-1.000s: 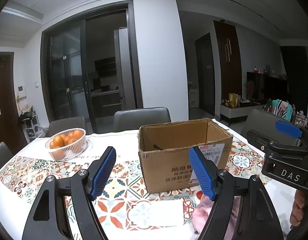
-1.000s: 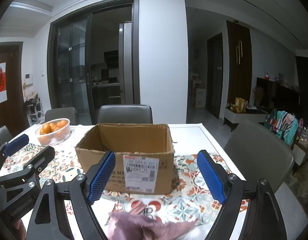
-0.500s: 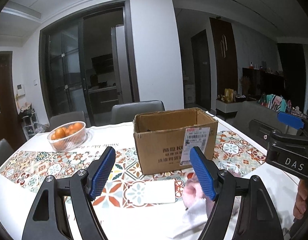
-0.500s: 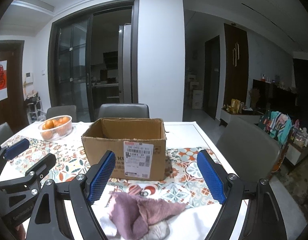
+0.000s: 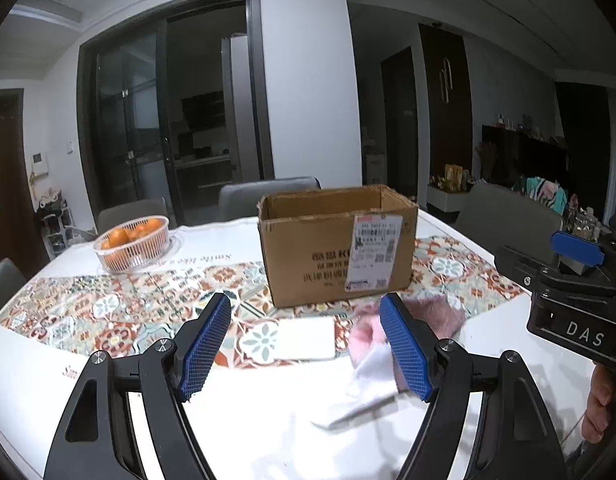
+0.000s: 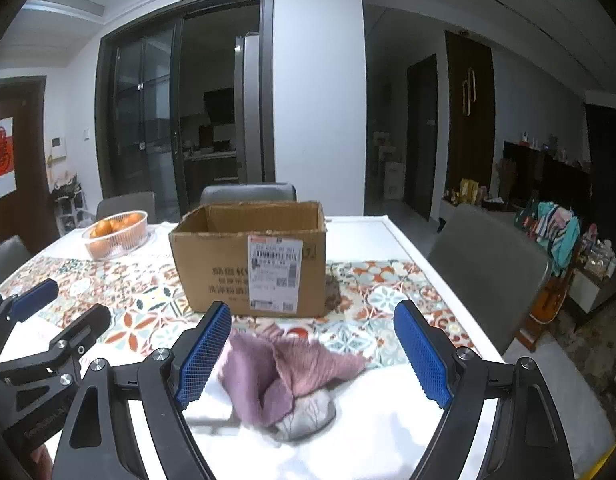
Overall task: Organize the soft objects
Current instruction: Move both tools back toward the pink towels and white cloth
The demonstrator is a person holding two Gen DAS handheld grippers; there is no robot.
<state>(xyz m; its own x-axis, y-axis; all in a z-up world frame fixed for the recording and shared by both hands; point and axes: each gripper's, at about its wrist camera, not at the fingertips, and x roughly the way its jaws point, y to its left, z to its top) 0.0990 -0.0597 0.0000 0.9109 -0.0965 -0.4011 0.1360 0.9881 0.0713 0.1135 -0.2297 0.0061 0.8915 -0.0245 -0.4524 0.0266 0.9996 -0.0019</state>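
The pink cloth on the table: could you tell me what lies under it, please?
Under the pink cloth a grey-white soft item shows at its near edge, on the white table. How far it extends underneath is covered.

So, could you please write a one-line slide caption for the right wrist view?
Open right hand-held gripper above a crumpled pink cloth, facing an open cardboard box on a patterned table.

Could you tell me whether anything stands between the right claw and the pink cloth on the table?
Nothing visible does. The right claw is open, and the pink cloth lies crumpled on the table just ahead, in front of the cardboard box.
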